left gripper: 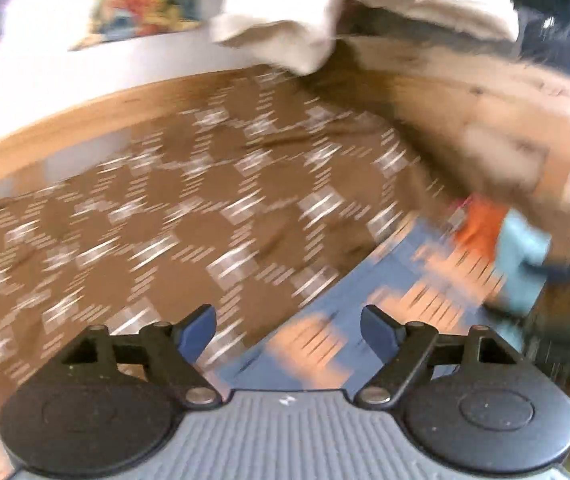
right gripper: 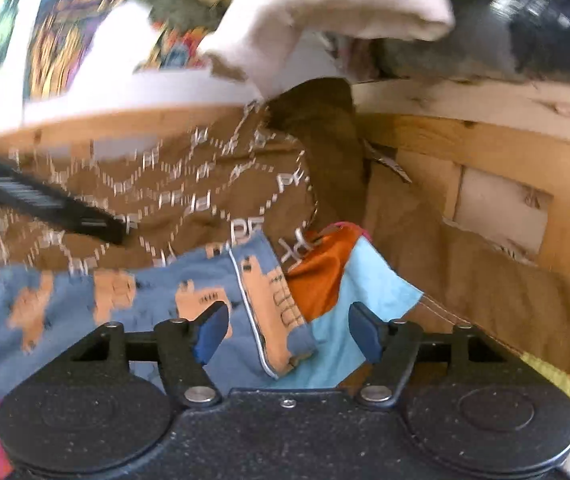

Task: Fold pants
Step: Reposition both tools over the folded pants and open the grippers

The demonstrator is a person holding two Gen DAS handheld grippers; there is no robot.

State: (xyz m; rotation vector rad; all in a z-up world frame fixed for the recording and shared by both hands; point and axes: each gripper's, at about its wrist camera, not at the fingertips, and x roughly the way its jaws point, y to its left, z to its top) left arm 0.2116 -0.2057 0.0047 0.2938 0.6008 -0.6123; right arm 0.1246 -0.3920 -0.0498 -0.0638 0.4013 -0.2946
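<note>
Blue patterned pants [right gripper: 85, 300] beneath both spread grippers.

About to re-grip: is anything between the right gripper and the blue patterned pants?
Nothing visible does. The right gripper stands open directly over the blue patterned pants, with their piped edge between its fingers and no pad pressing. The orange-and-light-blue cloth lies just beyond that edge, toward the right finger, so a grip there might catch it too.

Tight on the right, open on the left.
Wooden frame [right gripper: 485, 136] walls right side; beige cloth [left gripper: 285, 28] overhangs far edge; brown patterned fabric [left gripper: 165, 200] lies flat, clear above.
</note>
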